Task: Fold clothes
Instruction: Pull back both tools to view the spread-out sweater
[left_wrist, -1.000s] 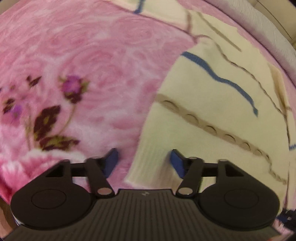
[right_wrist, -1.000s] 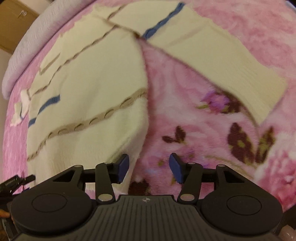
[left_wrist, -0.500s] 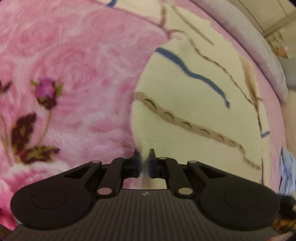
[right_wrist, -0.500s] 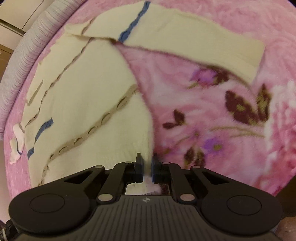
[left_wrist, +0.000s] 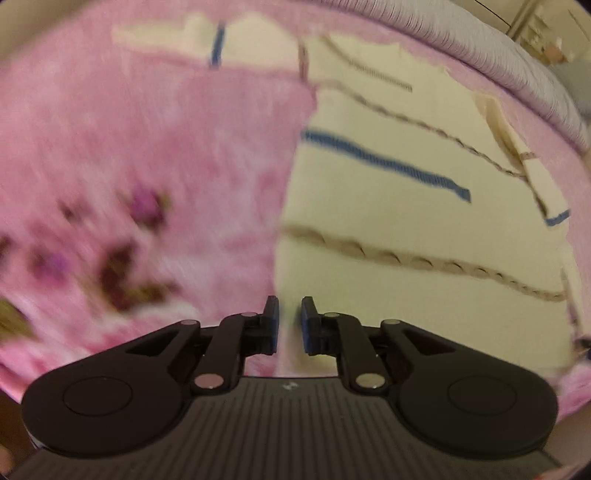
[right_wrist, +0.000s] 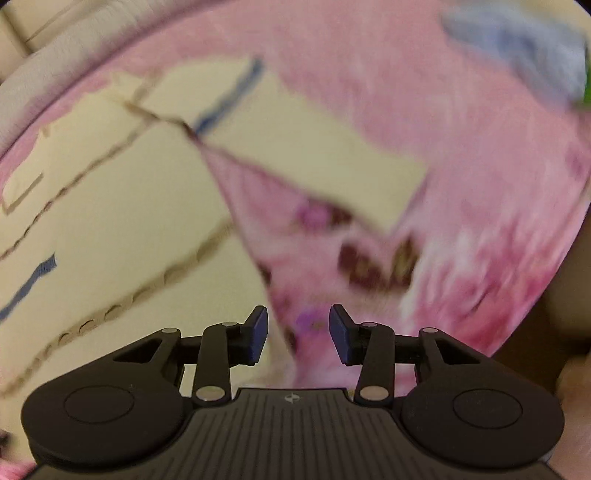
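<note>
Looking through the left wrist view, we see the left gripper (left_wrist: 289, 325) nearly closed, its jaws easing apart, pinching the edge of one cream knit sweater (left_wrist: 406, 221). That garment spreads ahead and to the right over a fuzzy pink floral blanket (left_wrist: 147, 147). In the right wrist view, the right gripper (right_wrist: 297, 334) is opening; the sweater's (right_wrist: 110, 206) edge runs between the blue pads, untouched. One sleeve (right_wrist: 314, 147) lies ahead.
</note>
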